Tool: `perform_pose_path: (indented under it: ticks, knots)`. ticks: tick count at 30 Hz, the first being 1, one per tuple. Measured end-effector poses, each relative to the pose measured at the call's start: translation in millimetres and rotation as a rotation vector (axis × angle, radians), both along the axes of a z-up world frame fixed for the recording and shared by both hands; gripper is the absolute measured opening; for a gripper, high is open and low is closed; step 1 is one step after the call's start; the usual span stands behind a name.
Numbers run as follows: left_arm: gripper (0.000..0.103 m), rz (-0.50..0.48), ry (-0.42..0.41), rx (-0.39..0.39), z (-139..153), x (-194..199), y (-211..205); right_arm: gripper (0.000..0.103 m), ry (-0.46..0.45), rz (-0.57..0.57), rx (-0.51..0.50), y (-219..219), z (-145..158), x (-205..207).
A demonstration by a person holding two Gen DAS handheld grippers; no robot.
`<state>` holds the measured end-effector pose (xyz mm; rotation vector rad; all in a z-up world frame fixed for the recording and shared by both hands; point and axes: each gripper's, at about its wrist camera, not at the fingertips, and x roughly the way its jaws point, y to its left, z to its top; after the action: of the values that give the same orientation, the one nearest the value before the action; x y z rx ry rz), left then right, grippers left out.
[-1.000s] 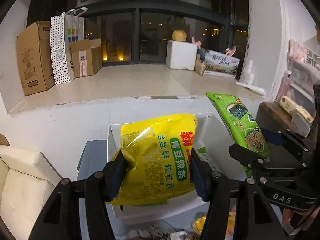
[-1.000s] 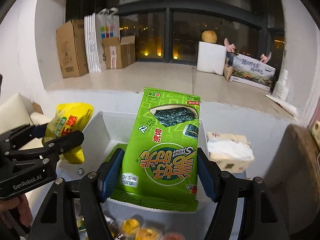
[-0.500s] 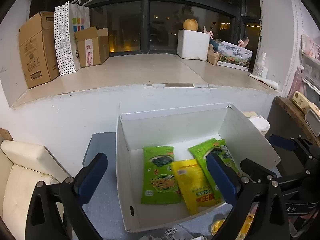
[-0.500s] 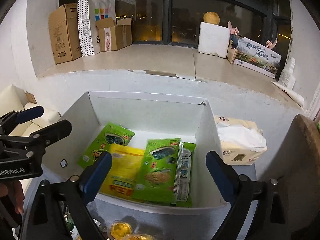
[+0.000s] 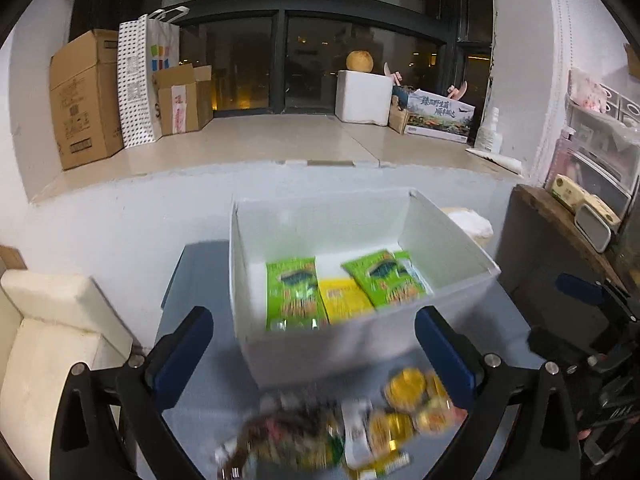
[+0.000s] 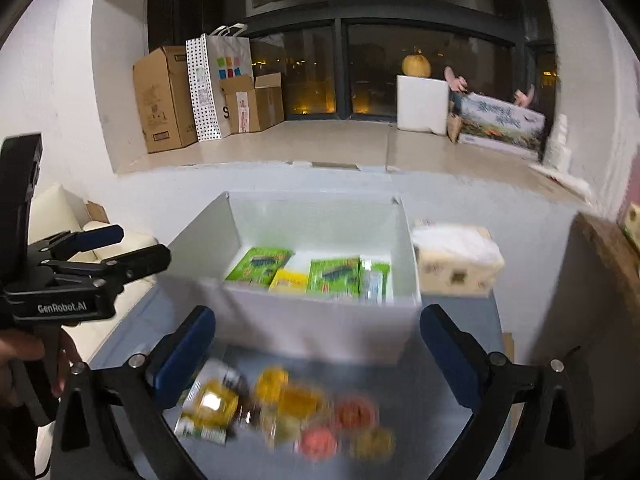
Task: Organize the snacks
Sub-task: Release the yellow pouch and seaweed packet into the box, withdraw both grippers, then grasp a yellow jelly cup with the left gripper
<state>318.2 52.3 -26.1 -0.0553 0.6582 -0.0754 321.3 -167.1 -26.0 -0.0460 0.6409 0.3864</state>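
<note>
Snacks were split between two places. In the left wrist view, two green seaweed packets and a yellow pea packet, which a second earlier had hung pinched in the grippers, lay flat inside the white open cardboard box. The left gripper was spread wide and empty, pulled back over a blurred pile of small yellow-topped cups and wrappers on the grey tabletop. That drop looked done; the pile seemed next.

In the right wrist view, the right gripper was likewise spread and holding nothing, above blurred yellow and red jelly cups. The box's near wall stood between cups and packets, so each would need lifting over it. A tissue pack sat just beside the box.
</note>
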Motion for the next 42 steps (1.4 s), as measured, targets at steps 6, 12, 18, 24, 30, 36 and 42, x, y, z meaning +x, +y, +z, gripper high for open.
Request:
perform_pose_path:
  ticks: [6,12,18,24,30,36,42]
  knots:
    - [0.103,0.003,0.019,-0.051,-22,-68,-6,0.103,0.015,-0.062,0.000,-24,-23,-53]
    - [0.103,-0.027,0.057,-0.045,-43,-113,-23,0.103,0.083,-0.076,0.035,-32,-57,-68]
    - [0.103,-0.025,0.079,-0.023,-54,-136,-32,0.103,0.083,-0.059,0.001,-9,-77,-54]
    - [0.103,-0.020,0.083,-0.001,-54,-139,-30,0.103,0.117,-0.034,0.000,14,-88,-21]
    - [0.103,0.007,0.094,-0.012,-57,-138,-16,0.103,0.159,-0.085,0.022,23,-96,9]
    - [0.103,0.015,0.108,-0.021,-63,-135,-9,0.103,0.156,-0.087,-0.022,35,-101,20]
    - [0.103,0.008,0.112,-0.031,-67,-132,-9,0.075,0.167,-0.089,-0.070,47,-105,24]
